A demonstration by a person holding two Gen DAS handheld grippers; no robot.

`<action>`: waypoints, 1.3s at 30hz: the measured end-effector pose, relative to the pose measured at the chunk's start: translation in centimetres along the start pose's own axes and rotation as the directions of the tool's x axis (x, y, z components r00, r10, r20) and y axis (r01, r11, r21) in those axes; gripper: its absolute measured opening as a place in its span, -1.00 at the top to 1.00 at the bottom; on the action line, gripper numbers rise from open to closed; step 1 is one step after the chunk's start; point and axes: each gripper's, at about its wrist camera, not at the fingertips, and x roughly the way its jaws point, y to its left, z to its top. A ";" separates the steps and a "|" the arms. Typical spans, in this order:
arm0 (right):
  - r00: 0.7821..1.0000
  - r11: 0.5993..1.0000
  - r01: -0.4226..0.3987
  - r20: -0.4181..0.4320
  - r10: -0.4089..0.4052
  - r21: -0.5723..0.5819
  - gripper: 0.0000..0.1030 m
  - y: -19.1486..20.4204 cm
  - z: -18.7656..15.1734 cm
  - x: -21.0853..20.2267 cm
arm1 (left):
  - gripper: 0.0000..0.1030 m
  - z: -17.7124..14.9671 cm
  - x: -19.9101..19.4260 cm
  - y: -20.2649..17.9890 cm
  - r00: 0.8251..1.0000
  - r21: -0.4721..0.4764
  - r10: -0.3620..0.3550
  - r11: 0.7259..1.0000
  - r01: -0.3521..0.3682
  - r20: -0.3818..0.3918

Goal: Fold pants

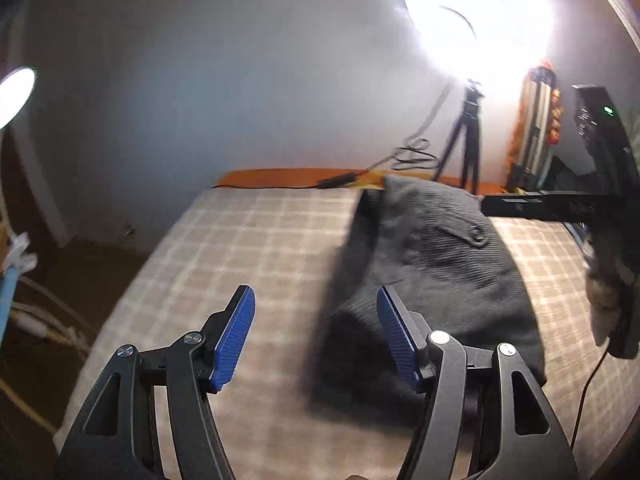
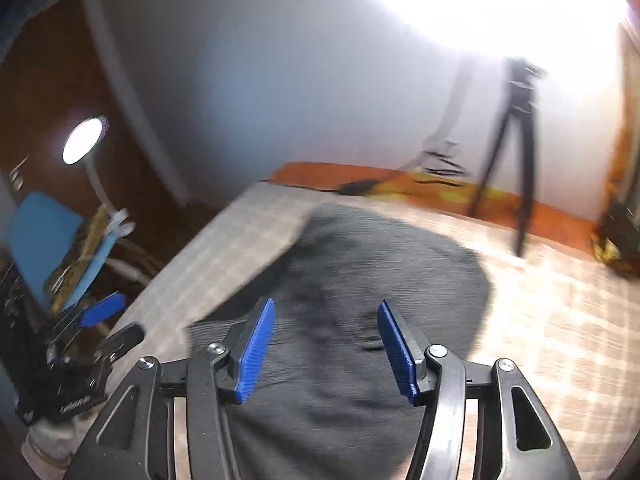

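At the bottom centre of the left wrist view, the left gripper [image 1: 316,336] stands wide open, blue pads [image 1: 236,336] well apart, nothing between them. It hangs above the checked bed cover [image 1: 240,240]; its right finger overlaps the near left edge of the pants [image 1: 432,264], contact not clear. The pants are dark, ribbed cloth, lying in a folded heap right of centre, a buttoned pocket flap [image 1: 466,234] facing up. At the right edge of the frame the right gripper [image 1: 520,206] reaches in over the far end of the pants; its body is dark, one finger seen side-on.

In the right wrist view, heavily blurred, the right gripper [image 2: 326,344] is also spread wide, empty, poised over the pants [image 2: 360,272], which fill the centre and lower frame. The left gripper [image 2: 102,312] shows at lower left, one blue pad visible.

Farther out: an orange strip [image 1: 280,178] along the bed's far edge, a tripod [image 1: 464,140] at upper right beneath a glaring lamp [image 1: 476,12], a small round lamp [image 1: 14,96] at left.
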 end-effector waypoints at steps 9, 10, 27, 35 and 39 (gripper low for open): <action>0.997 0.999 0.033 -0.068 -0.034 -0.017 -0.13 -3.2 0.6 4.3 | -0.25 -1.4 6.6 -1.4 0.988 0.043 0.049 0.998 -0.043 -0.148; 0.997 0.999 0.035 -0.075 -0.036 -0.014 -0.13 -3.5 0.7 5.0 | -0.26 -1.7 7.1 -1.0 0.984 0.039 0.064 0.998 -0.059 -0.164; 0.998 0.992 0.014 -0.056 -0.006 0.129 -0.64 -6.6 0.3 2.1 | -0.51 -1.7 2.3 3.6 0.975 -0.207 -0.090 0.977 0.047 -0.202; 0.991 0.948 -0.072 -0.083 0.102 0.310 -0.65 -10.5 -2.4 1.5 | -0.56 -4.5 2.4 5.1 0.893 -0.552 -0.376 0.812 0.189 -0.248; 0.987 0.935 -0.097 -0.087 0.134 0.340 -0.65 -10.8 -3.2 1.7 | -0.56 -5.8 3.4 4.2 0.874 -0.603 -0.401 0.780 0.168 -0.275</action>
